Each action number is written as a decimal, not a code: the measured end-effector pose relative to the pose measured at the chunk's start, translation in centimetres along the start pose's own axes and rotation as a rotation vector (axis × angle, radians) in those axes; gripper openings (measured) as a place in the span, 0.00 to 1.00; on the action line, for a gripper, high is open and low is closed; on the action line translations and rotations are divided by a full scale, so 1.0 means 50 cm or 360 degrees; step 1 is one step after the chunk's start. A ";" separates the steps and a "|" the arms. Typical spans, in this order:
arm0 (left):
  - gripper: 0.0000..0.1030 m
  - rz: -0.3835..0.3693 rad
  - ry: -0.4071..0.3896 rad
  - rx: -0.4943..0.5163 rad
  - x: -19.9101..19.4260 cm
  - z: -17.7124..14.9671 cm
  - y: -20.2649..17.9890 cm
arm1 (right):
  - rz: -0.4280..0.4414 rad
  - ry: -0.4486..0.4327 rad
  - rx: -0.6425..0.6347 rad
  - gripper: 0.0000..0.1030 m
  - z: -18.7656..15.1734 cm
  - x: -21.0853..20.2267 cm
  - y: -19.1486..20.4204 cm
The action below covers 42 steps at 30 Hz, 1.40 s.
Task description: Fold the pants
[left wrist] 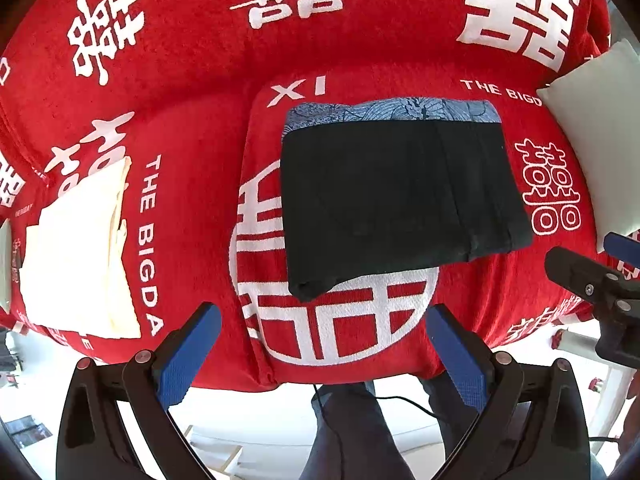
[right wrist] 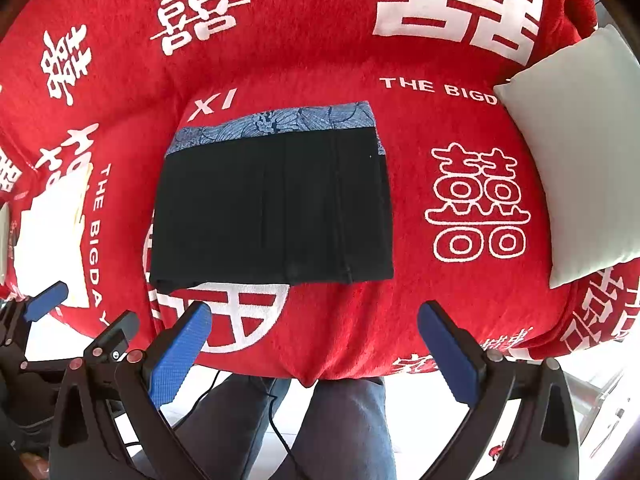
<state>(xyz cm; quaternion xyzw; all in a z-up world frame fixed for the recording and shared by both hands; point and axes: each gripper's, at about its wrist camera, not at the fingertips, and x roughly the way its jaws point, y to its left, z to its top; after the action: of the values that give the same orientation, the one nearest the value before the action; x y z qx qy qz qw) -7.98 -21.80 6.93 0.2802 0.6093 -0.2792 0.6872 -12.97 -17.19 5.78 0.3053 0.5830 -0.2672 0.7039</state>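
Observation:
The black pants lie folded into a flat rectangle on the red blanket, with a blue patterned waistband along the far edge. They also show in the right wrist view. My left gripper is open and empty, held near the front edge, short of the pants. My right gripper is open and empty, also in front of the pants. Part of the right gripper shows at the right of the left wrist view, and part of the left gripper shows at the left of the right wrist view.
A folded cream cloth lies to the left of the pants. A white pillow lies at the right. The blanket's front edge drops off over the person's legs and a black cable.

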 end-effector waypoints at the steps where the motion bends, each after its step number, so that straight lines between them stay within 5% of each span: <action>1: 1.00 0.0001 0.0000 0.0002 0.000 0.001 0.000 | -0.0001 0.0002 0.0001 1.00 0.000 0.000 0.000; 42: 1.00 0.0018 -0.0028 0.0038 -0.012 0.015 -0.011 | -0.0029 0.0007 -0.0026 1.00 0.014 0.002 0.009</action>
<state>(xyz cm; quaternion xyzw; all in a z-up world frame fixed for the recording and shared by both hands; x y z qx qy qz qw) -7.90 -22.69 7.56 0.2892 0.5982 -0.2850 0.6908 -12.17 -17.43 5.82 0.2949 0.5895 -0.2683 0.7025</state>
